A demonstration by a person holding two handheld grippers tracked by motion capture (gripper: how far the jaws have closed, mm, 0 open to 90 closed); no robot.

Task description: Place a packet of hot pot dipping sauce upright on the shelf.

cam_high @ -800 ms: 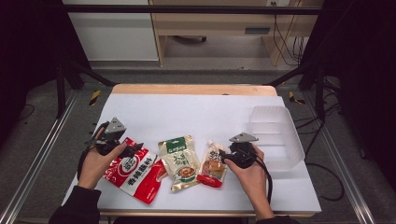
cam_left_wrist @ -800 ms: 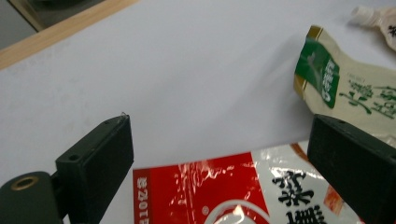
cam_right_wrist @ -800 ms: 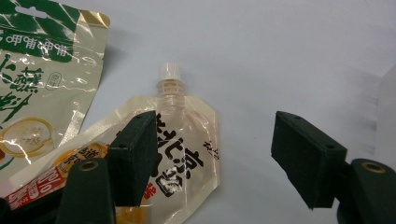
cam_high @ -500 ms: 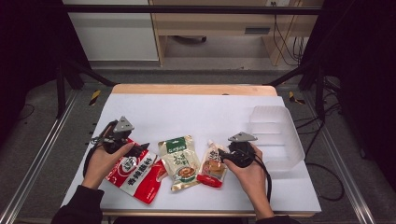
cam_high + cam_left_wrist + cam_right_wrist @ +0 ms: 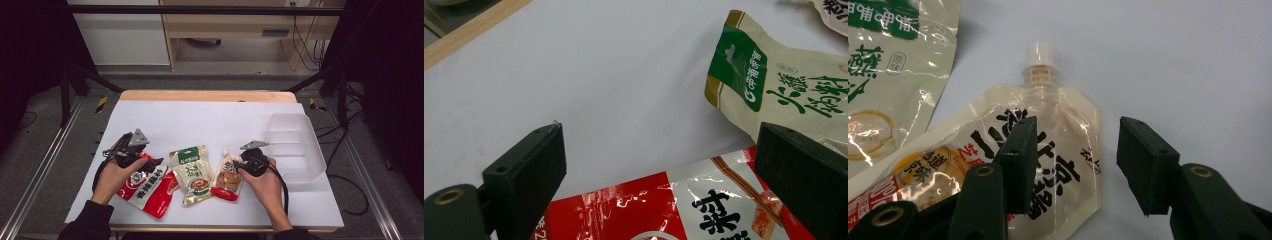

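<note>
A white surface with a wooden far edge carries three food packets in a row near the person's side. At the left lies a glossy red foil packet with white and black lettering; in the middle, a beige packet with a green header band; at the right, a clear spouted pouch with a white screw cap and red lower end, its cap pointing toward the far side. The beige packet lies just beside the other two; whether it overlaps the red one cannot be told. A translucent plastic bin with inner dividers stands at the right of the surface, apart from the packets. The left gripper, held in the left hand, sits over the far end of the red packet; in the left gripper view its jaws stand wide open, with the red packet below them and the beige packet beyond to the right. The right gripper, held in the right hand, is at the spouted pouch; in the right gripper view its jaws are open, holding nothing, one jaw over the pouch and the other over bare surface just beside its edge.
</note>
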